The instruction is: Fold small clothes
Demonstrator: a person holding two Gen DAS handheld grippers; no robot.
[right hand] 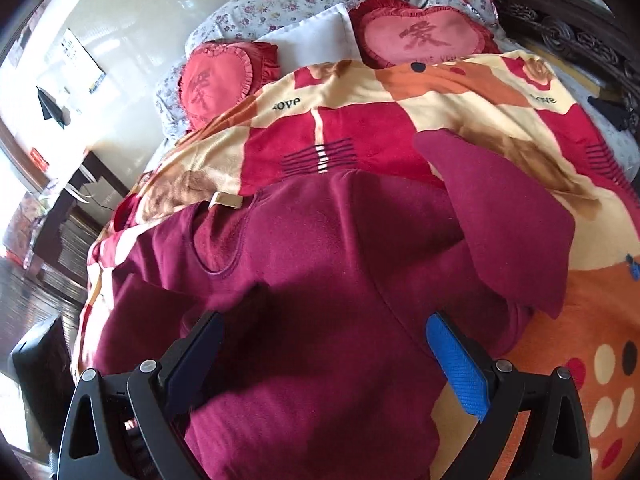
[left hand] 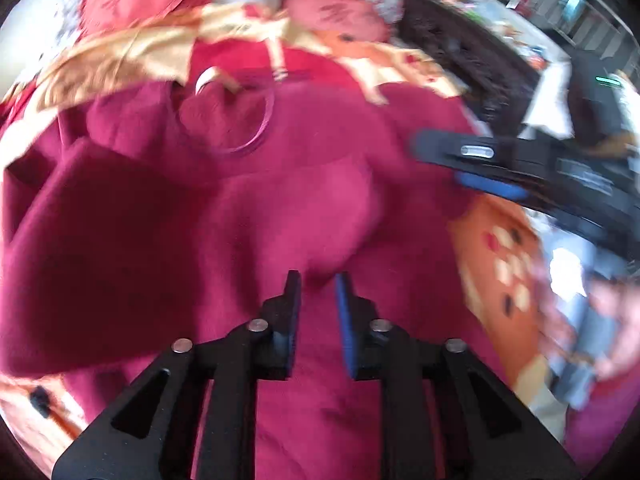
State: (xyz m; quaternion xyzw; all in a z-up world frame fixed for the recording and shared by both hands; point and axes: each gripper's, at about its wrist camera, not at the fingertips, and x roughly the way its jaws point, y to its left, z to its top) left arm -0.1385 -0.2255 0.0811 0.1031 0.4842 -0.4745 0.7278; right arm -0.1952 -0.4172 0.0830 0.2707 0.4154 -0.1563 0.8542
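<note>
Hovering over sweater, right tongs gape wide.

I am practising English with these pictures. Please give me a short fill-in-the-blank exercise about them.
1. The sweater on the blanket has a dark ____ colour.
2. The right tongs have their jaws wide ____.
3. The two red cushions have the shape of a ____.

Missing words: red; open; heart
</note>
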